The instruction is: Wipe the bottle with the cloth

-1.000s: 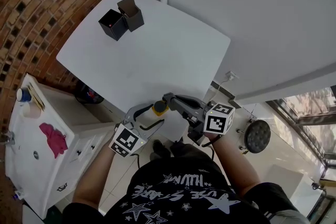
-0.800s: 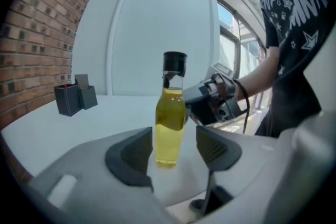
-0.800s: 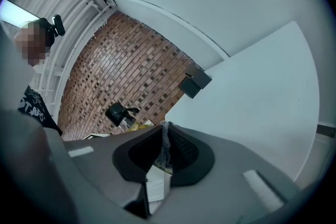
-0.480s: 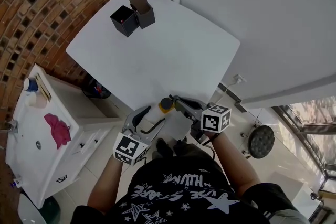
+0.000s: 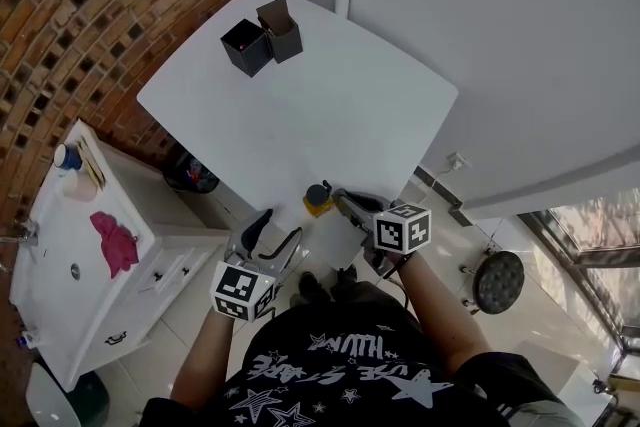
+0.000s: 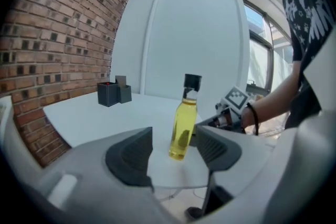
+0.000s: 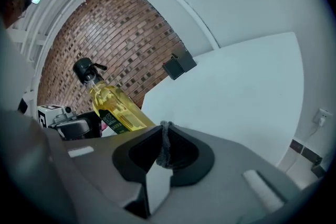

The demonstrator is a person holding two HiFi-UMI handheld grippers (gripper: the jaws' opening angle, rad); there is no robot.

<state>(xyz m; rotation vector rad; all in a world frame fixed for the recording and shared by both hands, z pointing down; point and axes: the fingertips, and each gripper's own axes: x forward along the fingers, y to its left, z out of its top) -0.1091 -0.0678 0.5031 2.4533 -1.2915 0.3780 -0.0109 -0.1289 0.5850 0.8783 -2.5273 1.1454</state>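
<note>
My left tool [image 6: 174, 147] stood with its jaws well apart and gripped nothing. The bottle [image 6: 183, 123] of yellow liquid showed in the gap, beyond the pads and clear of them. My right tool [image 7: 165, 136] was closed tight on a fold of grey cloth [image 7: 165, 150], near the bottle. Both tools pointed slightly down at the near corner of the white counter [image 5: 330, 95], where the bottle stood upright with its dark cap on. Two dark boxes [image 5: 262, 40] sat together at the far corner, by the brick wall [image 5: 100, 15].
</note>
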